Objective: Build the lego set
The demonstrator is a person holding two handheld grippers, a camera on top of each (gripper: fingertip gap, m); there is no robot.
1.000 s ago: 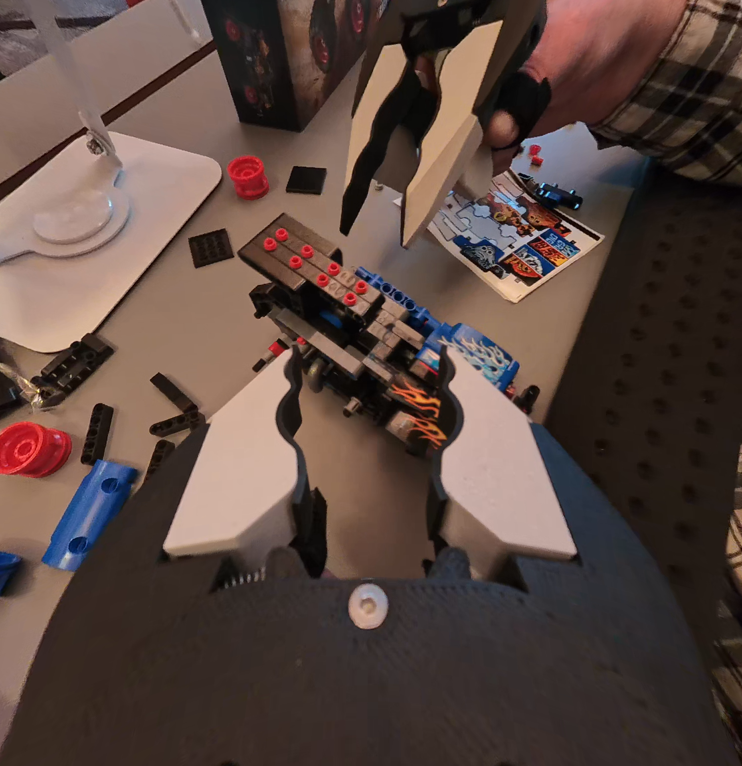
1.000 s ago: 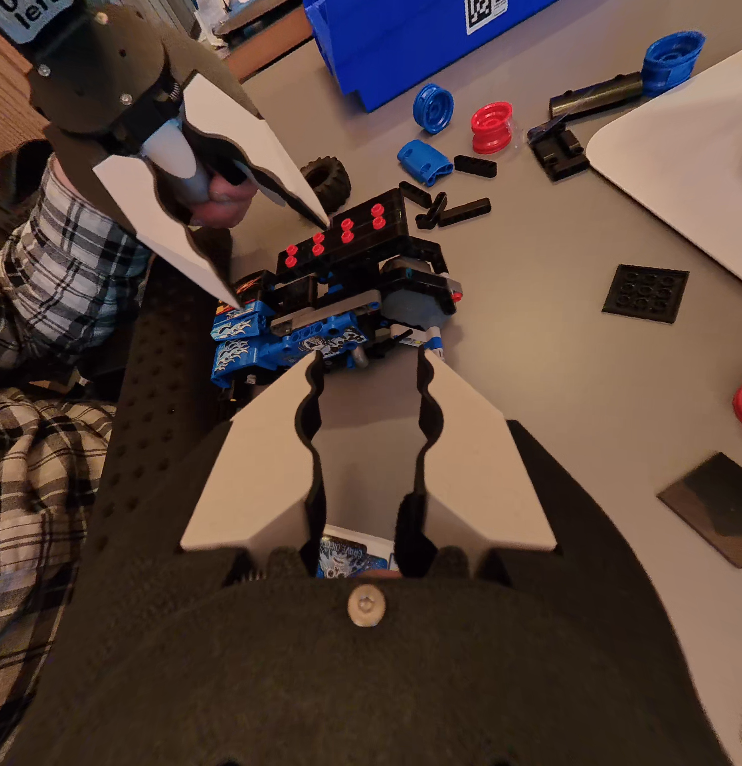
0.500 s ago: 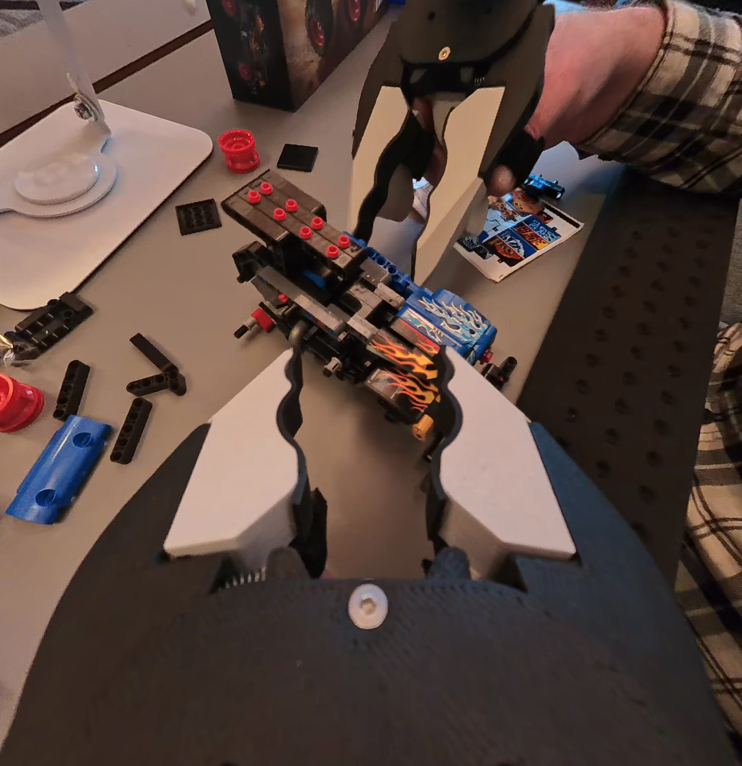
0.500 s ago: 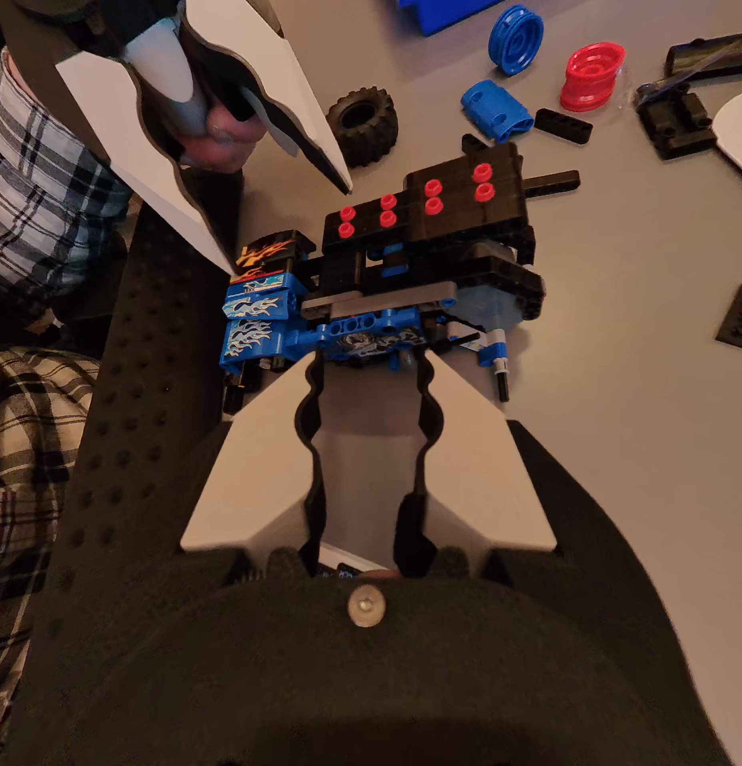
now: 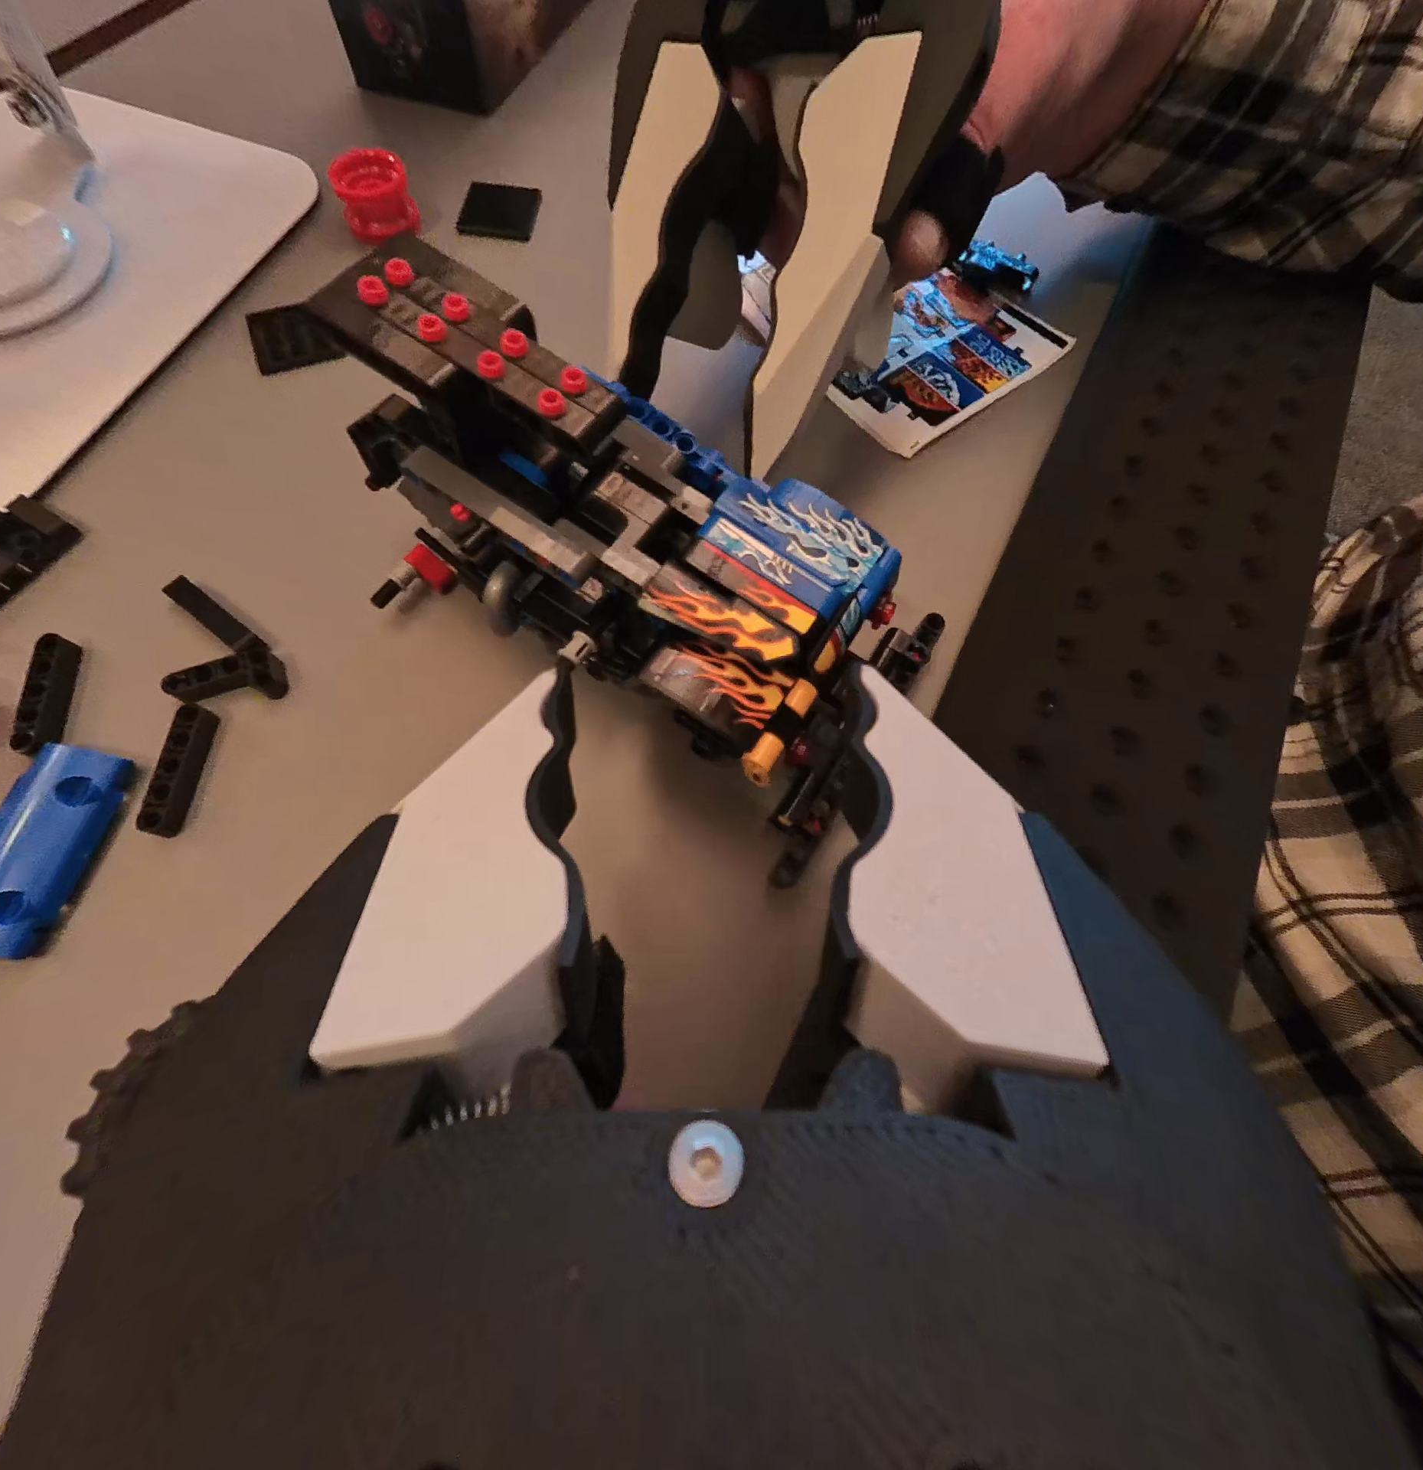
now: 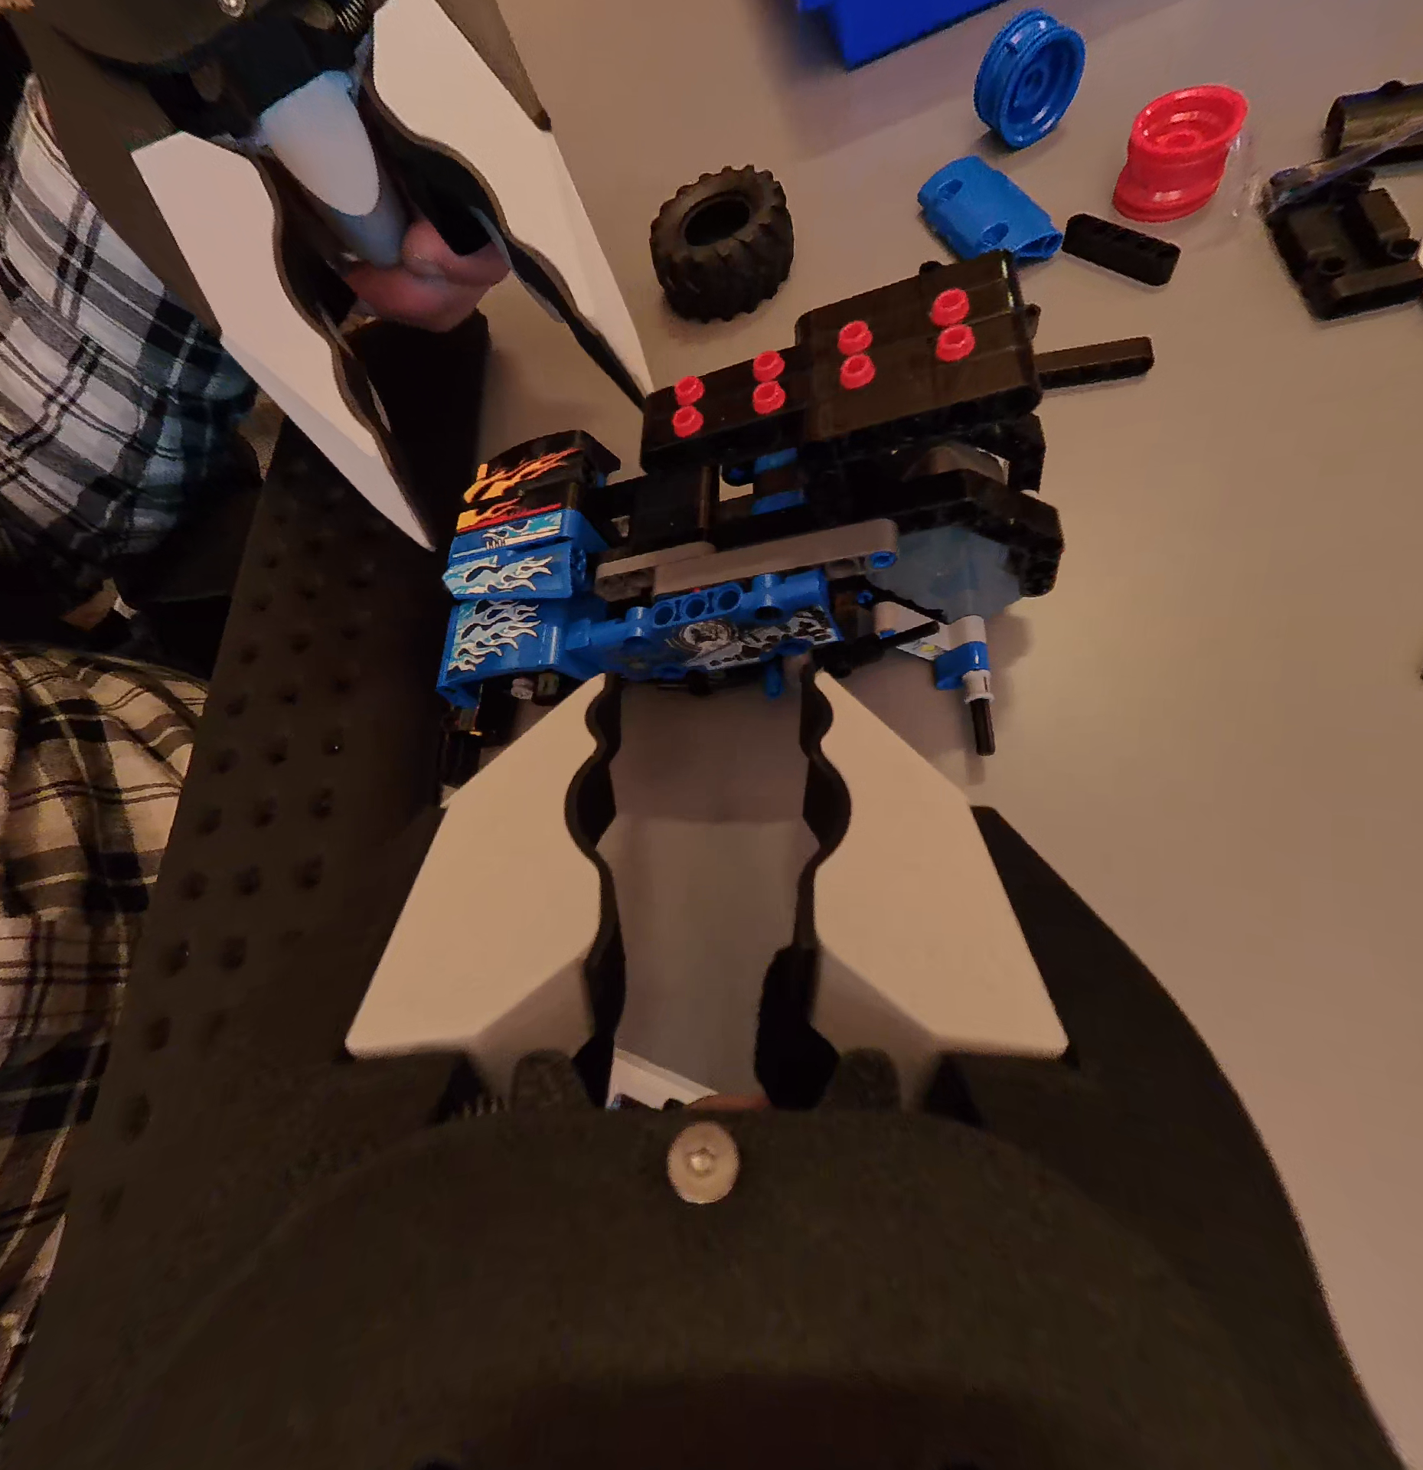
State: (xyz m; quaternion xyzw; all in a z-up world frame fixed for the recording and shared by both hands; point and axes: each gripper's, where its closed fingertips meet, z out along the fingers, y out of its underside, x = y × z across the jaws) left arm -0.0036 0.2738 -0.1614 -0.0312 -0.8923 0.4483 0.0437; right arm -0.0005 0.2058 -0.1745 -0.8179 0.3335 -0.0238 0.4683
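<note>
The part-built lego truck (image 5: 612, 509) lies on the grey table: black body with red studs, blue and flame-printed front panels. It also shows in the right wrist view (image 6: 771, 509). My left gripper (image 5: 712, 684) is open, its tips on either side of the flame-printed front end. My right gripper (image 6: 708, 680) is open, its tips at the truck's blue side. Each gripper shows in the other's view: the right one (image 5: 692, 414) beyond the truck, the left one (image 6: 533, 469) at its front. Neither holds anything.
Loose parts lie around: a red wheel hub (image 5: 371, 191), black beams (image 5: 175, 768), a blue panel (image 5: 44, 843), a black tyre (image 6: 720, 239), a blue hub (image 6: 1030, 75). A sticker sheet (image 5: 954, 366) and a white stand base (image 5: 135, 239) flank the truck. A black perforated mat (image 6: 294, 716) borders the table. About 8 cm separates my left fingertips from my right. The blue panel (image 5: 44, 843) lies around 15 cm away from my left fingertips. Seen from the right wrist view (image 6: 976, 202) as well.
Both grippers have moved in closer to the truck, the left to its front end and the right down to its blue side. Both stay open.
</note>
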